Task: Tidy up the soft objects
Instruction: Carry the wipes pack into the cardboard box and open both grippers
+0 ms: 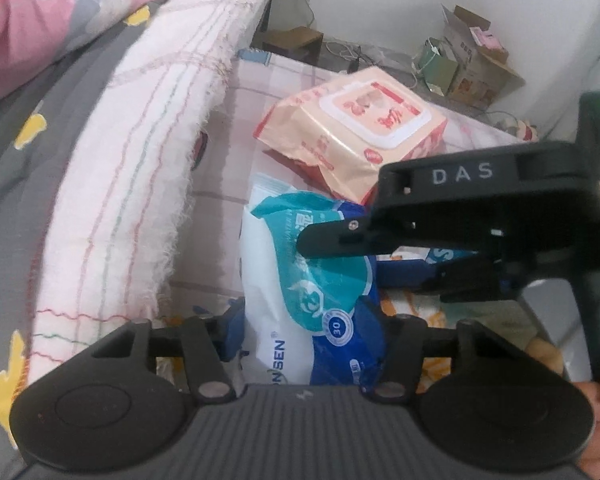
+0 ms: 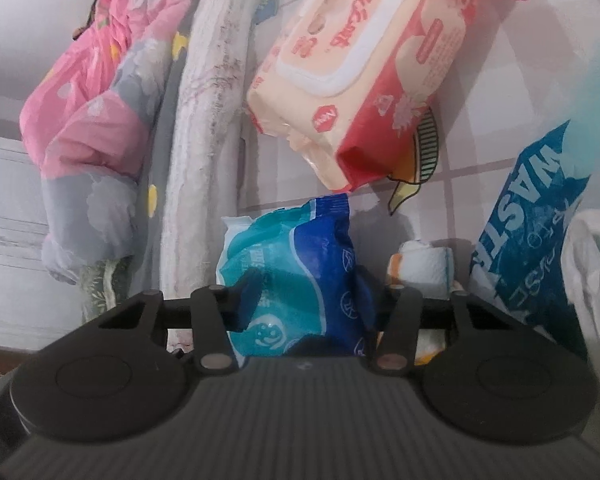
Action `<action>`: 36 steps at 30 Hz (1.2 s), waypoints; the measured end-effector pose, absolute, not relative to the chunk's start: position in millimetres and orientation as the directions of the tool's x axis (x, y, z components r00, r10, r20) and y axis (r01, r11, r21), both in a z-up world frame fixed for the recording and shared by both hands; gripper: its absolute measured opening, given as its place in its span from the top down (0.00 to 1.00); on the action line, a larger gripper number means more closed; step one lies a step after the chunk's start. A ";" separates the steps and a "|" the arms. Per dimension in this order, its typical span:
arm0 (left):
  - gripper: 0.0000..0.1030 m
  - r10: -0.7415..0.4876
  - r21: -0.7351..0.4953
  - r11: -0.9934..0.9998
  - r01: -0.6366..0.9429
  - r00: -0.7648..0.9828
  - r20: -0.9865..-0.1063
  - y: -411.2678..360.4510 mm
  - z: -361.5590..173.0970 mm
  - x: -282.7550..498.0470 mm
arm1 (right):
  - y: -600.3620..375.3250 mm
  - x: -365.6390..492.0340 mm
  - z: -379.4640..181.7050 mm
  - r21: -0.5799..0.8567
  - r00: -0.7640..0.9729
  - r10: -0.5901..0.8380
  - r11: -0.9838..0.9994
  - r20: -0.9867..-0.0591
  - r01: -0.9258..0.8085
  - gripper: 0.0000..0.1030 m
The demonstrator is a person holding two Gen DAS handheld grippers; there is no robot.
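Note:
A blue, teal and white wipes pack lies on the checked bedsheet. My left gripper is shut on its near end, blue fingers on both sides. My right gripper comes in from the right in the left wrist view and clamps the same pack. In the right wrist view the pack sits between my right gripper's fingers. A peach and red wipes pack lies just beyond it; it also shows in the right wrist view.
A rolled white blanket runs along the left, with a pink quilt behind it. A blue printed bag and small white rolled items lie to the right. Cardboard boxes stand on the floor beyond the bed.

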State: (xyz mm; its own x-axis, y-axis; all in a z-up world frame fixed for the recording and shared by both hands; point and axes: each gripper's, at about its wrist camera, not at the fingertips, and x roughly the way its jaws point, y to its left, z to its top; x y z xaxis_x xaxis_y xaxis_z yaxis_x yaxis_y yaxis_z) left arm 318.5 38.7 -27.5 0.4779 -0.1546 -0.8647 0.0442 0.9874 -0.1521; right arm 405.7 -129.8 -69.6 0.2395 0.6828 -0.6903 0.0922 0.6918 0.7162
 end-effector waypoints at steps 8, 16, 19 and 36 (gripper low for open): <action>0.47 -0.118 -0.116 0.992 0.041 0.583 -0.804 34.8 30.1 292.1 | -134.3 387.2 -13.5 0.767 0.318 0.724 0.641 -0.613 0.020 0.55; 0.48 -0.156 -0.090 0.987 0.132 0.677 -0.720 -8.3 94.7 240.1 | -187.5 338.1 57.1 0.814 0.413 0.750 0.580 -0.517 -0.035 0.55; 0.48 -0.209 -0.106 0.976 0.192 0.674 -0.709 -38.9 105.6 221.7 | -230.6 312.5 69.6 0.831 0.454 0.742 0.556 -0.493 -0.006 0.55; 0.48 -0.495 -0.195 0.803 0.564 0.447 -0.746 -274.8 90.0 172.8 | -488.7 172.9 68.0 0.805 0.709 0.471 0.545 -0.525 0.235 0.53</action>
State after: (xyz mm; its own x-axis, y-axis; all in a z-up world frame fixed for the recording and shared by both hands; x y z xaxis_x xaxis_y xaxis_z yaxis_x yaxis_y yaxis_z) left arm 172.8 -274.8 90.0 0.4466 -0.4946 -0.7456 0.5639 0.8026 -0.1946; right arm 172.9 -488.7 68.0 0.7092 0.4706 -0.5251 0.2348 0.5446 0.8052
